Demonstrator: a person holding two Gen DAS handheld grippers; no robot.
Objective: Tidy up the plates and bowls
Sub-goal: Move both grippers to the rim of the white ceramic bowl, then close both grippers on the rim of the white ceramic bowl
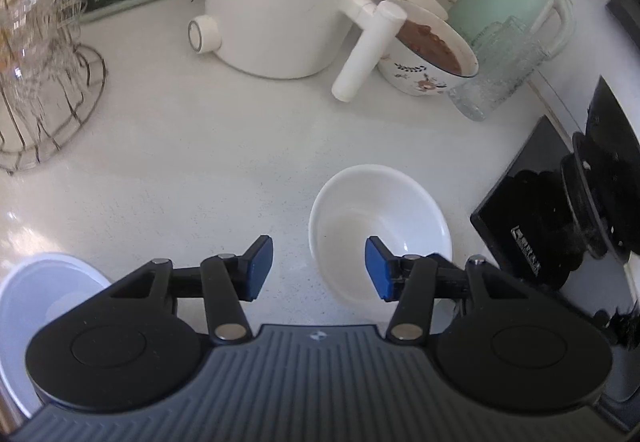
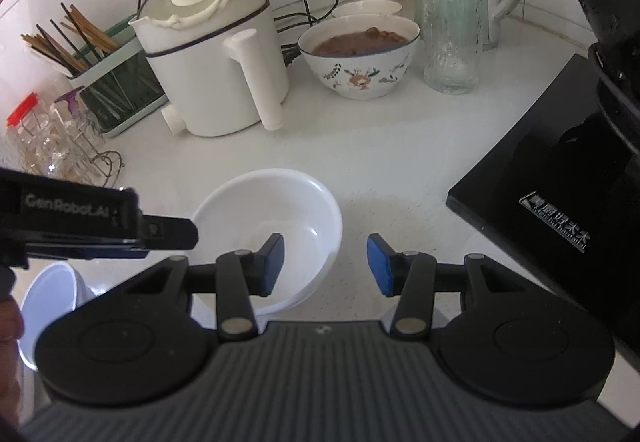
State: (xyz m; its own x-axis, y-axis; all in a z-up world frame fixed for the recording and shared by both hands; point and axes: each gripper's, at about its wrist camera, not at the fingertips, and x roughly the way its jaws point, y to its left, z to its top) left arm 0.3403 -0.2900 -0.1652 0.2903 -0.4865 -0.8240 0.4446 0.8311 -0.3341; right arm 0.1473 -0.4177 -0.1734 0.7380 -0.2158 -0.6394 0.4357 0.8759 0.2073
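The empty white bowl (image 1: 380,230) sits upright on the white bench (image 1: 200,169), near the black stove (image 1: 532,226), with bare bench around it, so I judge it the easiest piece to take first. My left tool (image 1: 319,268) hangs over its near-left rim, jaws parted and holding nothing, one pad over the bowl's inside and the other outside, which suits a pinch on the wall. My right tool (image 2: 326,264) is likewise released and empty, its left pad over the bowl's right side. A second white bowl (image 1: 44,306) waits at the bench's near-left, probably where this one should nest. The food-filled floral bowl (image 2: 360,57) stands well back beside the white electric pot (image 2: 212,57).
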